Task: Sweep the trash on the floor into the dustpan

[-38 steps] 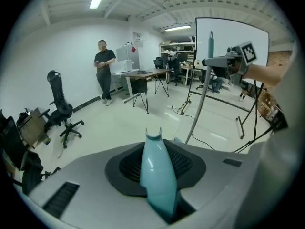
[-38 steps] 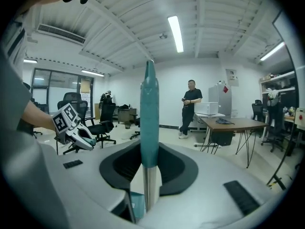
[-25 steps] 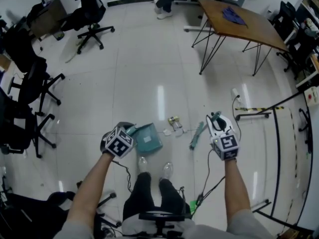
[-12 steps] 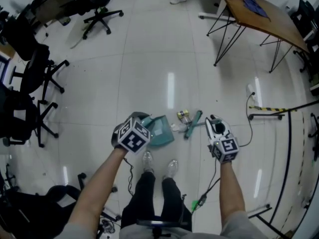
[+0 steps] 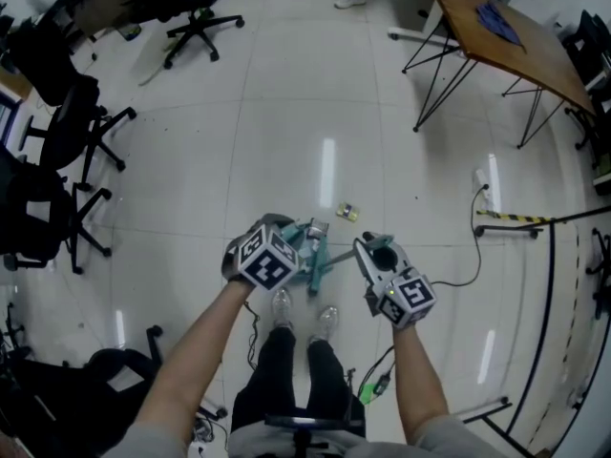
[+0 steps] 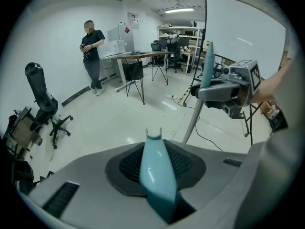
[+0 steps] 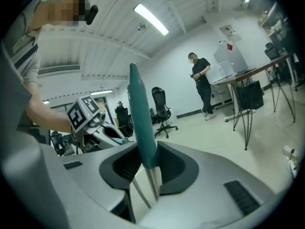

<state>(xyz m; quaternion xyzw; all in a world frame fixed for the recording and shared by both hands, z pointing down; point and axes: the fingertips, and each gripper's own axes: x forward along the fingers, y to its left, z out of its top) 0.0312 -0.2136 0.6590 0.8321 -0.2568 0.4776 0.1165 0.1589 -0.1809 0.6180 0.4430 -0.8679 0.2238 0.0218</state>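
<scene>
Trash (image 5: 347,212), status: one small yellowish piece is not yet in the pan, so I judge the sweep to be mid-stroke.
Shoes (image 5: 327,321): planted just behind the work, which puts the sweep straight below the head camera.
Left hand-held gripper (image 6: 153,163): jaws closed partway, clamped on the pale-blue handle of the dustpan (image 6: 153,180), which fills the gap. It is pitched steeply down, probably to keep the pan's lip on the floor (image 5: 286,141).
Right hand-held gripper (image 7: 145,163): jaws clamped on the broom (image 7: 141,118) where the teal grip meets the metal shaft. It is held flatter than the left, so the shaft slants down to the floor.
Broom head and pan: close together between the two grippers in the head view. I cannot tell whether they touch.
Trash, place: on bare floor just beyond the broom and pan, apart from both. The next stroke probably has to start from its far side and pull it toward the pan.
Far field: office chairs (image 5: 196,22), a wooden tabletop (image 5: 496,41) and a standing person (image 6: 91,56) are all well apart from the sweep.
</scene>
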